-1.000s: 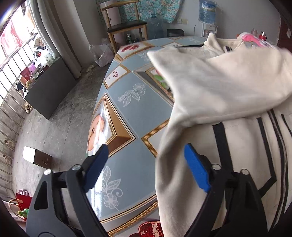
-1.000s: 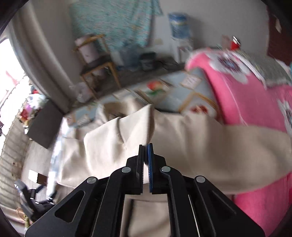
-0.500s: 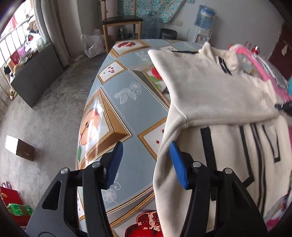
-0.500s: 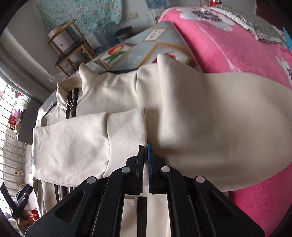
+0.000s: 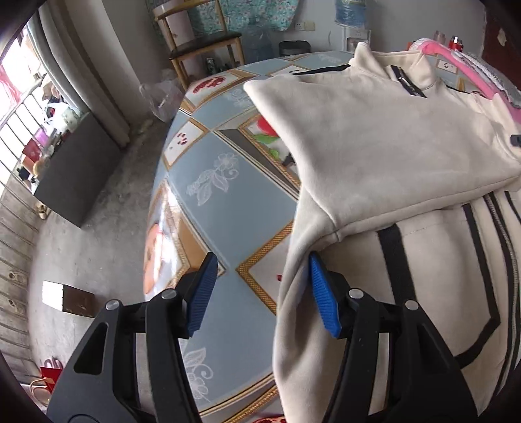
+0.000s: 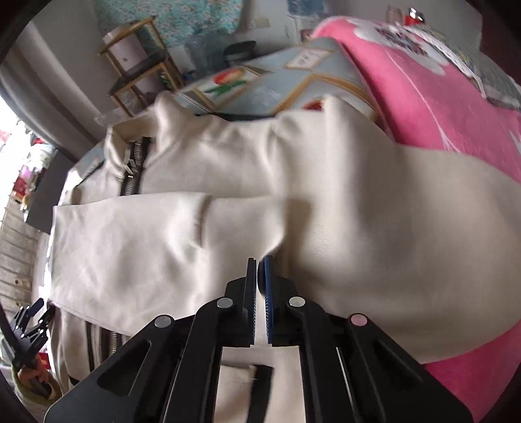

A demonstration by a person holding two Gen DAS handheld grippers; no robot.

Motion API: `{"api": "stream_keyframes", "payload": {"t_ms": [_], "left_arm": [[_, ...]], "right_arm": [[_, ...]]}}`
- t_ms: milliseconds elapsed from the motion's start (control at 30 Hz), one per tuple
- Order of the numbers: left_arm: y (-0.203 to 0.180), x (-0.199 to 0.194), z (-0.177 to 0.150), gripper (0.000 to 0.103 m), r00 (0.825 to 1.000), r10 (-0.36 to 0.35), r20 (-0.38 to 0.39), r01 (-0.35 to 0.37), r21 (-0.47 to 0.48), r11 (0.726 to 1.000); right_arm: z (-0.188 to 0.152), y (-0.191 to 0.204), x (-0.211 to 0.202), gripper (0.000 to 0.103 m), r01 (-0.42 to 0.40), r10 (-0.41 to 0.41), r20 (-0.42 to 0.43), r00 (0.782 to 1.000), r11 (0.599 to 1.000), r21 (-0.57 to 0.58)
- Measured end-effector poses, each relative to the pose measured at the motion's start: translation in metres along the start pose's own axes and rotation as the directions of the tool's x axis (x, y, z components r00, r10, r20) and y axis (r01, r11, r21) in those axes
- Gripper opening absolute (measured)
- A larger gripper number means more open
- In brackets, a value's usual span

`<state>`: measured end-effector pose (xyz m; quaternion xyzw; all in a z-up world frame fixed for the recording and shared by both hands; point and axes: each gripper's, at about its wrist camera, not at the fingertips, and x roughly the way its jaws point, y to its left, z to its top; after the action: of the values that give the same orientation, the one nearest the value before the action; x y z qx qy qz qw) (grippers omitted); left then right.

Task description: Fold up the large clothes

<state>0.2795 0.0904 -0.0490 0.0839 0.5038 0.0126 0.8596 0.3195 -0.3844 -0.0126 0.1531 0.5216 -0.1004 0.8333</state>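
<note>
A cream zip jacket (image 5: 423, 276) with black stripes lies face up on the tiled table (image 5: 221, 211). One sleeve (image 5: 374, 146) is folded across its chest. My left gripper (image 5: 262, 258) hovers at the jacket's left side edge. Its jaws are opening, with the fabric edge just inside the right pad (image 5: 324, 296), unpressed. In the right wrist view my right gripper (image 6: 259, 263) is shut on the end of that folded sleeve (image 6: 146, 244), low over the chest. The other sleeve (image 6: 390, 227) trails onto a pink blanket (image 6: 439, 97). The left gripper (image 6: 29, 325) shows small at the far left.
The table's edge curves close on the left, with concrete floor below and a small box (image 5: 65, 297) on it. A wooden chair (image 5: 208, 42) and a water bottle (image 5: 350, 13) stand beyond the table. A dark cabinet (image 5: 75, 182) sits by the window.
My right gripper has come down with the sleeve, which now lies across the jacket's chest. My left gripper's jaws have narrowed and sit at the jacket's side edge.
</note>
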Motion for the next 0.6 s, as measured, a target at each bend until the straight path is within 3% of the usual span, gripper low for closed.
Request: {"api": "stream_keyframes", "payload": {"t_ms": [133, 267, 300, 400, 600], "left_arm": [[0.006, -0.001, 0.000, 0.055, 1.000, -0.009, -0.010, 0.009, -0.014, 1.000], [0.012, -0.018, -0.001, 0.055, 1.000, -0.023, 0.018, 0.023, -0.019, 1.000], [0.013, -0.024, -0.002, 0.055, 0.999, -0.024, 0.026, 0.025, -0.020, 0.999], [0.018, -0.045, 0.000, 0.059, 0.998, -0.016, 0.061, 0.018, -0.028, 0.999], [0.007, -0.072, 0.022, 0.073, 0.988, -0.103, 0.114, 0.111, -0.070, 0.991]], "right_arm": [[-0.002, -0.003, 0.020, 0.005, 0.116, -0.117, -0.048, 0.992, 0.993, -0.014], [-0.004, -0.010, -0.005, 0.005, 0.059, -0.059, -0.015, 0.998, 0.997, 0.040], [-0.005, -0.011, -0.015, 0.009, 0.044, -0.044, 0.000, 0.999, 0.998, 0.041], [-0.010, -0.025, -0.042, 0.036, 0.027, -0.031, 0.045, 0.999, 0.997, 0.078], [-0.033, -0.101, -0.095, 0.045, -0.044, 0.014, 0.110, 0.994, 0.962, 0.271]]}}
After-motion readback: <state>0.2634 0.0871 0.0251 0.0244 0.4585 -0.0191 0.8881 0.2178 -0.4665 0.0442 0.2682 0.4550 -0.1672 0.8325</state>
